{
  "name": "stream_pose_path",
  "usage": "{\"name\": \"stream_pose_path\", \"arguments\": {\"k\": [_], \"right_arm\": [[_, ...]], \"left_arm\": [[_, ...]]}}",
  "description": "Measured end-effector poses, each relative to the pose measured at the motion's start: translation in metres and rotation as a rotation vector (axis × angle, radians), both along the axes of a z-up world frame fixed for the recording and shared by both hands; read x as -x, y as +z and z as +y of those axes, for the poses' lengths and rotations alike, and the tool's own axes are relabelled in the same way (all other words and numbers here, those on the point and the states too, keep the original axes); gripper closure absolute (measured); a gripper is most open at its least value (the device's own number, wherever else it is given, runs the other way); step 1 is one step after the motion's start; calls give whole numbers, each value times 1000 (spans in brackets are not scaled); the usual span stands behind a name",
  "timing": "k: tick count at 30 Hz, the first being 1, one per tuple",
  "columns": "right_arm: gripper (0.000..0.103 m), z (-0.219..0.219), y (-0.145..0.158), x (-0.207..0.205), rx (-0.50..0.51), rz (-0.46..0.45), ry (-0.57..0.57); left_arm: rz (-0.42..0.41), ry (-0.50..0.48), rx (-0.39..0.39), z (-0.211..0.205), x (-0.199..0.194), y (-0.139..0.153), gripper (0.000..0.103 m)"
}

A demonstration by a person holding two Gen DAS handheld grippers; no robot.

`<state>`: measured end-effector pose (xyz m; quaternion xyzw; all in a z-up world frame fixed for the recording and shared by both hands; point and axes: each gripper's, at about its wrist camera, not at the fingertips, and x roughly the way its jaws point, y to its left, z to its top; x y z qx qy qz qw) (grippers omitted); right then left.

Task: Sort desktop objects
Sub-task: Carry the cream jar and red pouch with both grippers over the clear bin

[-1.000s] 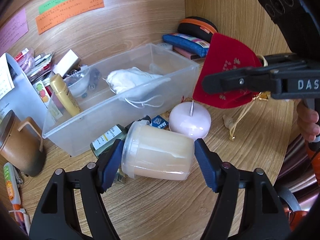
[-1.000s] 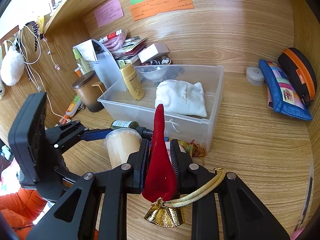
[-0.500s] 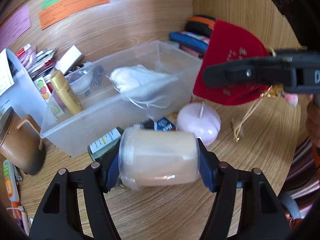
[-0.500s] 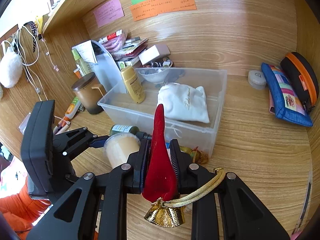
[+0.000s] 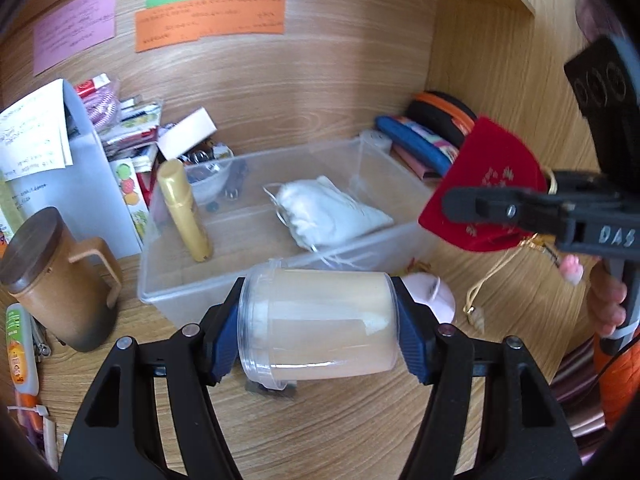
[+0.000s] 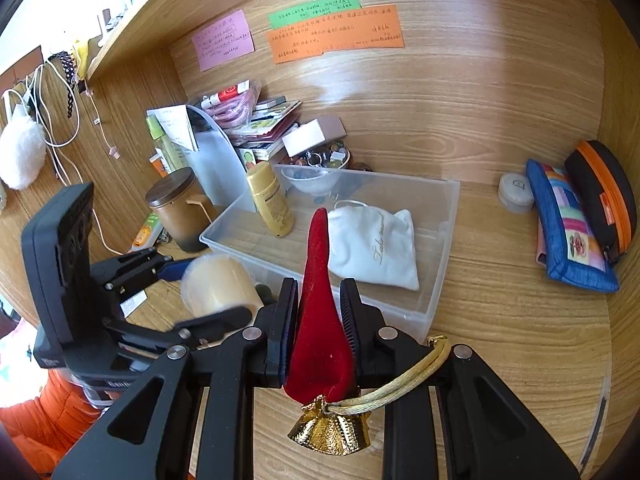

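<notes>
Left gripper (image 5: 318, 322): clamped end to end on the clear plastic jar (image 5: 316, 322), blue pads pressed on cap and base; jar lying sideways, lifted clear of the desk (image 5: 340, 432), just short of the bin's near wall.
Why sideways: judged a grip along the long axis, so the round body cannot roll out of the pads.
Right gripper (image 6: 318, 316): pinched tight on the red velvet pouch (image 6: 318, 300), cloth standing up thin between the pads, gold tassel (image 6: 330, 428) and cord dangling at the pouch's mouth.
Why pinched flat: soft cloth, so only a squeeze through the middle keeps it from slipping, by the look of it.
Clear storage bin (image 6: 436, 300): open-topped, ahead of both grippers, already holding a white drawstring bag (image 6: 372, 248), a gold bottle (image 6: 272, 200) and a small clear bowl (image 6: 312, 178).
Left pose: level, pointed at the bin's near wall, low over the desk.
Right pose: held higher on the right of the left one, aimed over the bin's near rim.
Pink candle (image 5: 434, 300): on the desk behind the jar, outside the bin.
Likely step: both loads headed for the bin.
</notes>
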<state>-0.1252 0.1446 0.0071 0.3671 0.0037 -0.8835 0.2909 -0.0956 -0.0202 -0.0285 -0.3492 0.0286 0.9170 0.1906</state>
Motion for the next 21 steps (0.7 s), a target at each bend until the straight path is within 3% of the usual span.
{"name": "stream_pose_path", "arguments": {"k": [9, 21], "right_arm": [[83, -7, 15, 22, 4, 14, 0], [83, -29, 40, 62, -29, 67, 11]], "left_arm": [[18, 38, -65, -21, 14, 28, 37], [27, 84, -52, -25, 50, 47, 37]]}}
